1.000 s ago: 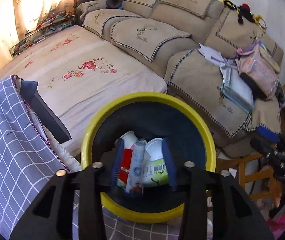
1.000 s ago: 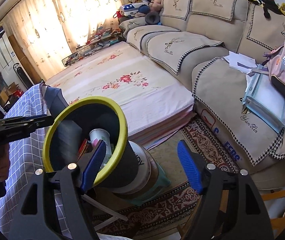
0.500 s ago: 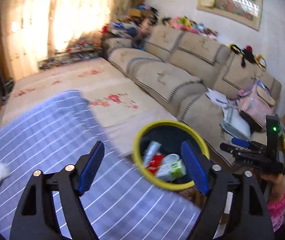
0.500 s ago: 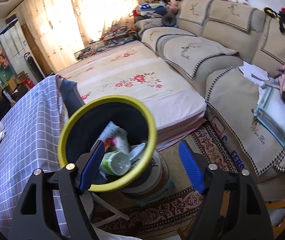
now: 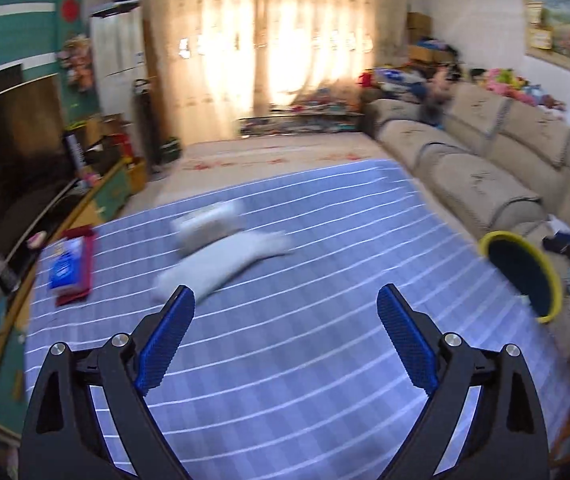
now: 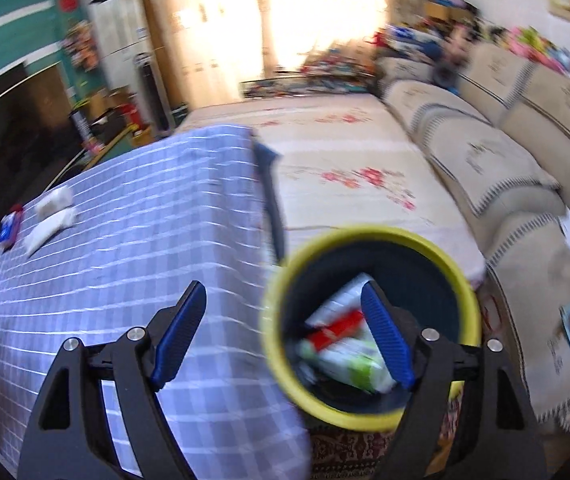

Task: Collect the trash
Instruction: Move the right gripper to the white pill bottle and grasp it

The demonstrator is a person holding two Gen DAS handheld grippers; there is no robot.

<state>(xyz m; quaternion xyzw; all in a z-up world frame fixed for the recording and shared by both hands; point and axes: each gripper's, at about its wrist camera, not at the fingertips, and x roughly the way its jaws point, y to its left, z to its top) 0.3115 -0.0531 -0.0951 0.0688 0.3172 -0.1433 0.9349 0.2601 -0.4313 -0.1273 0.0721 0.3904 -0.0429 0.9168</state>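
Over at the left edge of the checked tablecloth [image 5: 325, 320] a blue-and-red packet [image 5: 69, 270] lies flat, and just right of it are the two pale wrappers [image 5: 225, 252], blurred but clearly long and thin, the nearer one slanting from near-left up to far-right. The left gripper [image 5: 285, 336] hangs right over that stretch of cloth, its jaws having just swung wide with nothing between them, and the wrappers sit ahead of it and a touch to the left, close by. So that hand looks like the one to take them, with the jaws needing to cross the slant rather than run along it. Further right, off the table's corner, stands the yellow-rimmed bin [image 6: 369, 320] with cartons already inside. The right gripper [image 6: 285, 336] is there, its jaws having just been opening too, empty, well apart from the wrappers.
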